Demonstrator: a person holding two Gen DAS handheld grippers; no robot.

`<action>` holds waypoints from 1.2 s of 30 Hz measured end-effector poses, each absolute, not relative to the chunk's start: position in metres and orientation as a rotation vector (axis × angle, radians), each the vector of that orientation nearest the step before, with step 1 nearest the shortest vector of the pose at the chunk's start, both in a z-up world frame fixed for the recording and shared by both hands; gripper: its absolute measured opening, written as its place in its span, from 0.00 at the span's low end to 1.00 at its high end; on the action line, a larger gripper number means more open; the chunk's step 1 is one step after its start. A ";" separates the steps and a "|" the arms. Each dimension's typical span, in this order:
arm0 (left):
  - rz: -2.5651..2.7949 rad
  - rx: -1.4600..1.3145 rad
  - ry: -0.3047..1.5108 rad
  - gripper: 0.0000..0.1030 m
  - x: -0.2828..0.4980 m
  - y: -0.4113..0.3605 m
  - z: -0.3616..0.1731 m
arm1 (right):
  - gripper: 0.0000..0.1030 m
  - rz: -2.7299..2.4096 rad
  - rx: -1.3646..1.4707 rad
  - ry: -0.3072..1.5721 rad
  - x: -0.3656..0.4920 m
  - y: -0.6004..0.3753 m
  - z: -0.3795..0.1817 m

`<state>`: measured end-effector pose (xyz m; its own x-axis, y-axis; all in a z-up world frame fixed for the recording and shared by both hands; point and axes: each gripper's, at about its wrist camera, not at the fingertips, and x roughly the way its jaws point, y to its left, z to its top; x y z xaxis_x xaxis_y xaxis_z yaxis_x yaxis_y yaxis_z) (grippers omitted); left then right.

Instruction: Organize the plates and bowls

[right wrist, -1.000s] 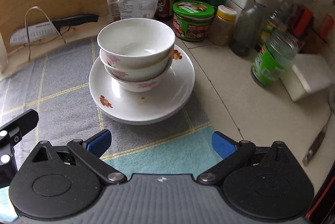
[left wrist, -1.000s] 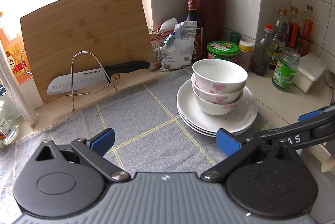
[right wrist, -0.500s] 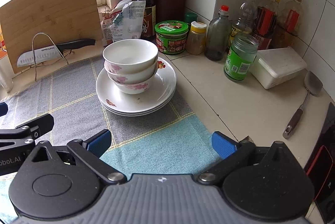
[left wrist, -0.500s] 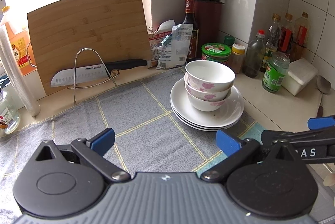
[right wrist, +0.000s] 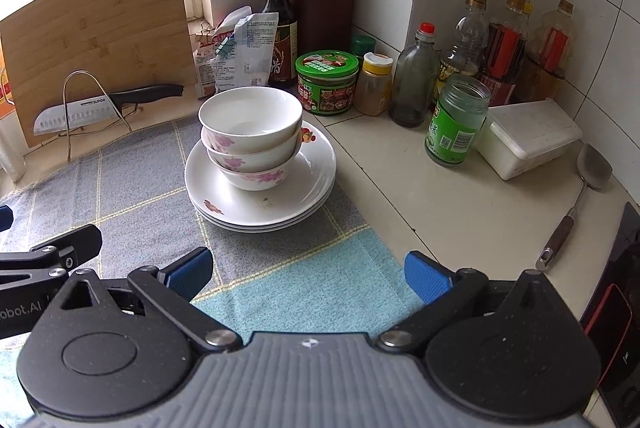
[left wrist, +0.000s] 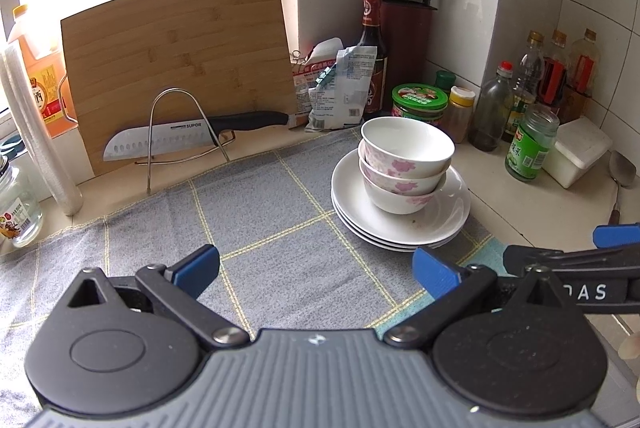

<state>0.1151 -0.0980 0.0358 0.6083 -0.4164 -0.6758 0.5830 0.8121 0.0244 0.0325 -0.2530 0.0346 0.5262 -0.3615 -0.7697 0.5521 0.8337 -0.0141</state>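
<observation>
Three floral bowls (right wrist: 250, 136) sit nested, mouths up, on a stack of three white plates (right wrist: 260, 204) lying flat at the right edge of the grey checked cloth (left wrist: 248, 224) on the surface. From the left tongs (left wrist: 316, 270) the stack lies at one o'clock, with open cloth toward nine o'clock. Both left and right tongs (right wrist: 306, 274) stand apart, holding nothing.

The bowls (right wrist: 250, 132) and plates (right wrist: 272, 200) are glossy glazed ceramic, white with pink flower prints. Under them lies a woven cloth (left wrist: 260, 228) — matt, grey with yellow lines. The cutting board (left wrist: 176, 64) is pale wood with a smooth grain; the knife (left wrist: 160, 142) has a bright steel blade, and its rack (left wrist: 176, 96) is thin shiny wire. The bench (right wrist: 420, 188) looks smooth, cream, faintly sheened.
</observation>
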 end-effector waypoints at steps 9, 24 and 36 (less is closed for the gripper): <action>-0.588 0.250 0.712 0.99 0.114 -0.096 0.036 | 1.00 -0.563 0.231 0.852 0.030 -0.251 0.037; -0.580 0.242 0.721 0.99 0.112 -0.095 0.037 | 1.00 -0.568 0.228 0.852 0.030 -0.250 0.038; -0.588 0.245 0.724 0.99 0.113 -0.098 0.036 | 1.00 -0.581 0.229 0.855 0.029 -0.253 0.038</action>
<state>0.1126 -0.0978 0.0364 0.5978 -0.4186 -0.6837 0.5827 0.8126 0.0120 0.0294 -0.2533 0.0378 0.5135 -0.3893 -0.7647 0.5674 0.8226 -0.0377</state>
